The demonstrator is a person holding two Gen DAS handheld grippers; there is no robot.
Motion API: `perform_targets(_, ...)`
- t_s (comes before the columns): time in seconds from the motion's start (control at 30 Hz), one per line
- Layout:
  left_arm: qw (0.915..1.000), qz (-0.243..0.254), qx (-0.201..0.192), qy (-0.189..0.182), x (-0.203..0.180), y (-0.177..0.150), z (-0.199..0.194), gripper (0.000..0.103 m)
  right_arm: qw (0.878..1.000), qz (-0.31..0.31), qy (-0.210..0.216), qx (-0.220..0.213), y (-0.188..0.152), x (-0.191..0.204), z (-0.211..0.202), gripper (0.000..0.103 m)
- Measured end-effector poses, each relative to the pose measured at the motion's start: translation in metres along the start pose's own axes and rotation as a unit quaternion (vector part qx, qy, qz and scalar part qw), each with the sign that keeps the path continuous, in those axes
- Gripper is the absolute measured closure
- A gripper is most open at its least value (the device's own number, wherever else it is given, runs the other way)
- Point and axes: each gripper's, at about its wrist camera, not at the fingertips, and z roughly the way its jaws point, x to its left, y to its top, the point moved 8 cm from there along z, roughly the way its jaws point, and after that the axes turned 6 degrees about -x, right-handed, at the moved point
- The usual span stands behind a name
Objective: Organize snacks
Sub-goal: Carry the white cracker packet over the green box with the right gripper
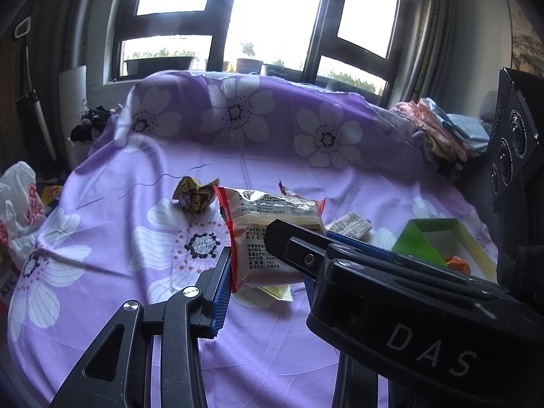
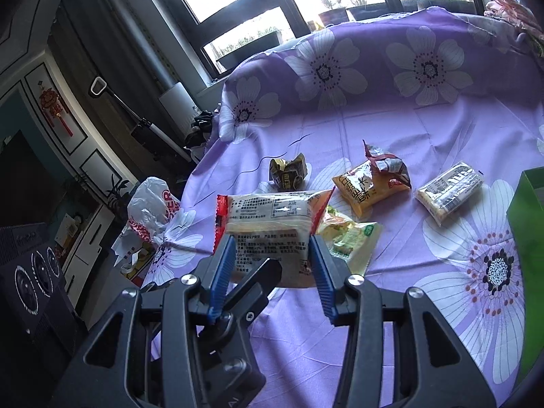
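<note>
Left wrist view, left to right. White plastic bag (image 1: 20, 204) lying far left of the left gripper (image 1: 268, 272), at the edge of the purple floral sheet (image 1: 112, 306). Crumpled brown wrapper (image 1: 195, 195) sitting ahead and left of the fingers. Red-edged packet (image 1: 272, 234) sitting up off the sheet between the blue pads, the left pad (image 1: 222, 292) pressing its side; the right pad mostly hidden behind the black body of the other gripper, which is crossing in front from the right. Green box (image 1: 438, 241) showing here as open, an orange item (image 1: 457, 265) lying inside, to the right of the tool.

Right wrist view, left to right. Right gripper (image 2: 272, 268) pointing down toward the sheet, jaws partly open and holding the same packet (image 2: 272, 224) by both sides. The left gripper's finger is reaching in from below, against the packet's underside. Only this view is showing what lies beyond the packet: a green-and-clear pack (image 2: 353, 238) just right of the fingers, a yellow bag (image 2: 367, 187) with a torn red-and-white wrapper (image 2: 387, 163) ahead of it, and a pale bar (image 2: 448, 190) farther right. The box (image 2: 527, 204) is appearing only as a green wall at the right edge.
</note>
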Motion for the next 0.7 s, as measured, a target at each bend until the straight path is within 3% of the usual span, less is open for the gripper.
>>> perform_targets(0.27, 0.9994, 0.011, -0.021, -0.026, -0.023, 0.013, -0.008, 0.063, 0.999, -0.002, -0.017, -0.035, 0.015, -0.006, -0.026, 0.056)
perform_targets(0.7, 0.991, 0.068, -0.045, -0.106, -0.121, 0.032, -0.003, 0.063, 0.99, 0.041, -0.08, -0.113, 0.042, -0.068, -0.1, 0.057)
